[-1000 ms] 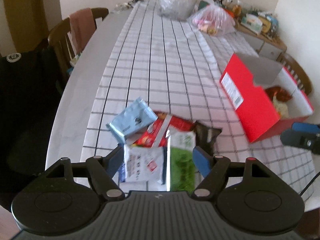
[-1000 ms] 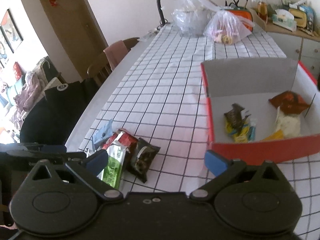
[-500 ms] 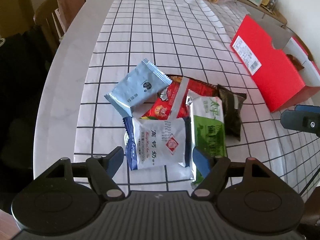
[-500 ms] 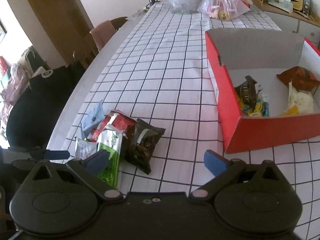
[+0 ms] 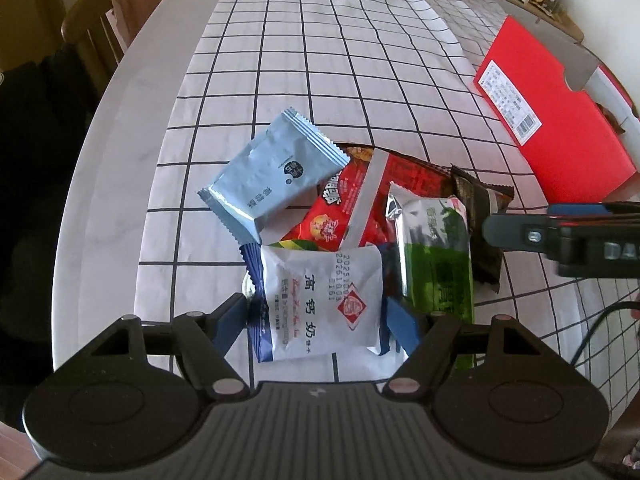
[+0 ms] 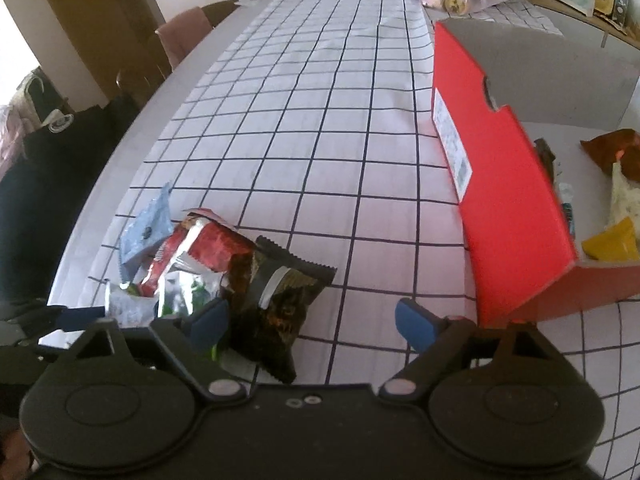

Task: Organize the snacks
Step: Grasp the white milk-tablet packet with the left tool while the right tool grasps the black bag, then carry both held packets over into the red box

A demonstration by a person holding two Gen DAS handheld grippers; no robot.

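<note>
1. White flat foil snack packet with red diamond logo and blue edges [image 5: 320, 300] lies at the near end of the snack pile on the grid-patterned tabletop [image 5: 320, 80], right between the jaws of the left gripper [image 5: 316, 320]. Its long axis runs roughly along the gripper's pointing line, and the pads flank its two long sides.
2. Left jaws moderately wide, not visibly pressing on the packet; cannot tell if there is light contact at the edges.
3. Dark brown crinkled snack packet [image 6: 276, 300] lies at the pile's right edge, just inside the left finger of the right gripper [image 6: 308, 320]. Right jaws are closing, with the packet partly between them and a gap on the right side.
4. Each hand is nearest its own packet.
5. Rest of the pile: light blue pouch [image 5: 276, 176], red packet [image 5: 352, 208], green-and-silver packet [image 5: 436, 256], all overlapping.
6. Red cardboard box [image 6: 508, 208] stands to the right, well apart from the pile, with a few snacks inside.
</note>
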